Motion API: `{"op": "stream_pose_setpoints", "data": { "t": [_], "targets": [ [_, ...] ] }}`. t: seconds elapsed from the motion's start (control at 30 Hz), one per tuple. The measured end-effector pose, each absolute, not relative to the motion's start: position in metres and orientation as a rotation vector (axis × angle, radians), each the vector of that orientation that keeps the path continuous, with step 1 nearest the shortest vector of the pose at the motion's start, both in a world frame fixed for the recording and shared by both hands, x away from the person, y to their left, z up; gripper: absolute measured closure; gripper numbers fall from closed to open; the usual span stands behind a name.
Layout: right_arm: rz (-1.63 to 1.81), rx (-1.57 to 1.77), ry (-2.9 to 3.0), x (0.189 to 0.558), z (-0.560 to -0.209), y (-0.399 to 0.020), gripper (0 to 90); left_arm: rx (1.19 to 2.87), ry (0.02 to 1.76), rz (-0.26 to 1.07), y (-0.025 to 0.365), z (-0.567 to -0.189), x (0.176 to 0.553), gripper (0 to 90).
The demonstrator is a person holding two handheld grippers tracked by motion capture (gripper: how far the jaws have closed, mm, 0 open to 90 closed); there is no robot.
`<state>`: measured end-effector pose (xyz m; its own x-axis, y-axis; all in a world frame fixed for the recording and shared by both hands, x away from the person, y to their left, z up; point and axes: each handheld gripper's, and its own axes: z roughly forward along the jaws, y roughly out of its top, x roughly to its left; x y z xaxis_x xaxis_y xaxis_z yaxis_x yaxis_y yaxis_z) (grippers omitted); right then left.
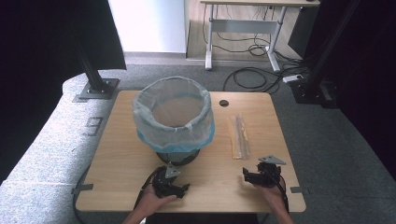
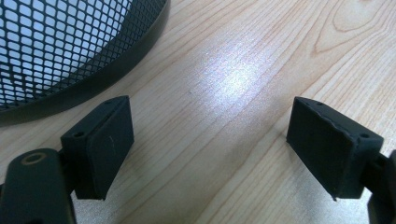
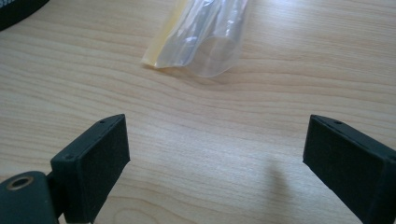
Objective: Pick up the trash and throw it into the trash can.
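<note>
The high view looks forward and down over the whole counter (image 1: 126,163); each gripper view skims that counter close, along its own fingers (image 2: 105,144).

A mark like "9" or "e" shows on the grey floor (image 1: 94,125).

The right gripper (image 3: 217,154) hovered low over the table (image 3: 201,135), its jaws wide apart with bare wood between them. Ahead lay a clear plastic bag (image 3: 201,37), apart from them.
</note>
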<state>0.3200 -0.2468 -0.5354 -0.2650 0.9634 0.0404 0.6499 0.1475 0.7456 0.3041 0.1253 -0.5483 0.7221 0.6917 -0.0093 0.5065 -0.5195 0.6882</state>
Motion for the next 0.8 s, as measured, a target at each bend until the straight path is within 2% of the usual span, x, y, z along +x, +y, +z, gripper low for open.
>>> {"op": "stream_pose_setpoints", "data": {
  "t": [0.8],
  "targets": [
    [0.971,1.572,1.931,0.3237,-0.5305,-0.244,7.8,2.236,0.902,0.35,0.1262,-0.5482,0.3032,14.7]
  ]
}}
